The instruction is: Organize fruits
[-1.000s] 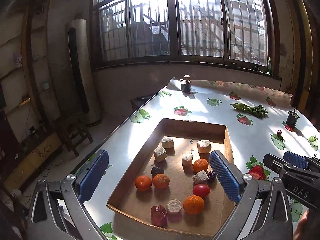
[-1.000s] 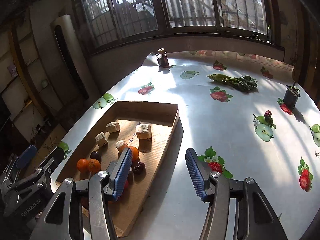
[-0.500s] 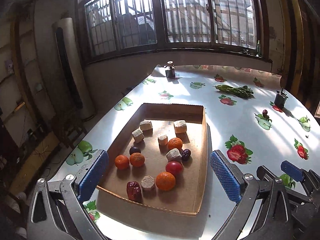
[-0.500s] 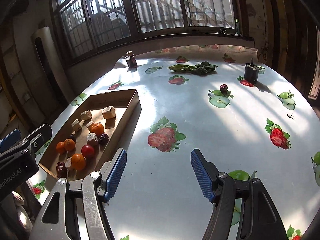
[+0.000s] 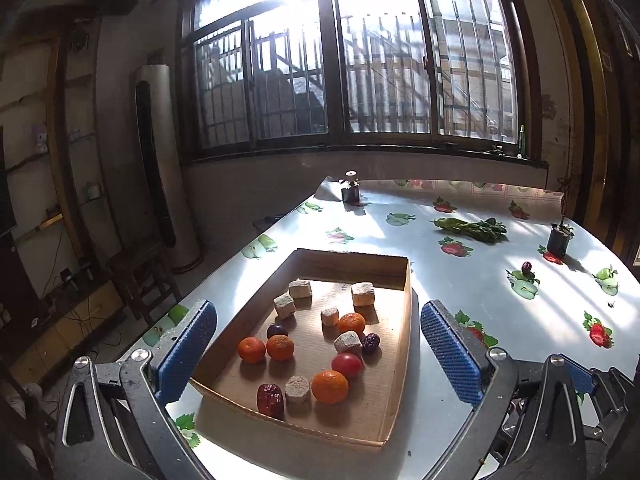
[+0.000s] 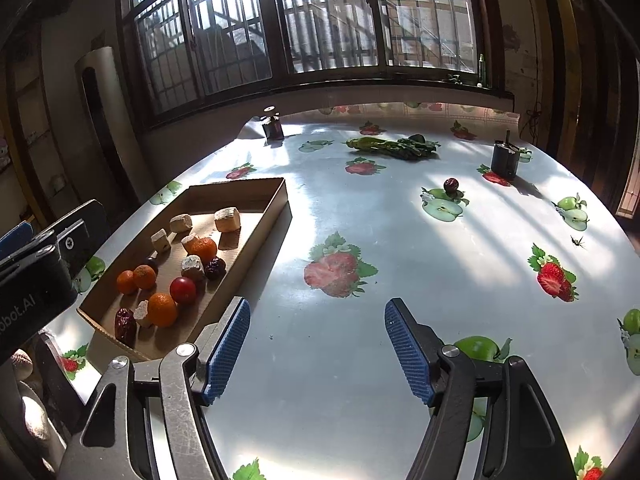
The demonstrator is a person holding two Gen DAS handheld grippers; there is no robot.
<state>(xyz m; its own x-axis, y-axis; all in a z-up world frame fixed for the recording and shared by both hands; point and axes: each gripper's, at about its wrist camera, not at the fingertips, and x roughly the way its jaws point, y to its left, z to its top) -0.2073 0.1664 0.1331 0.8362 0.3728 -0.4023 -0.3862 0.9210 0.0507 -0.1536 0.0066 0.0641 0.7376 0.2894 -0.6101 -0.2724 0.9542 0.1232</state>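
The right tongs (image 6: 318,346) have just widened with nothing between them and swung from the box (image 6: 280,196) toward open counter (image 6: 400,240); the left tongs (image 5: 318,354) gape empty; fruits remain boxed; a stray date (image 6: 451,185) lies near the far right edge.

I see a table (image 6: 400,280) w/ a glossy cloth printed w/ strawberries and green apples, sun-streaked from the window side. Lying directly on it: a shallow cardboard tray (image 6: 276,208) at left-center of the right wrist view, holding fruit and pale chunks. Top center, a small dark bottle (image 6: 273,126) stands upright near the far edge. Just right of it, a bunch of leafy greens (image 6: 394,147) lies flat. Upper right, a dark cylindrical container (image 6: 505,162) stands upright. Between greens and container but nearer me, a lone dark red fruit (image 6: 451,185) sits on an apple print. Right side, a small insect-like speck (image 6: 577,242); can't tell what.
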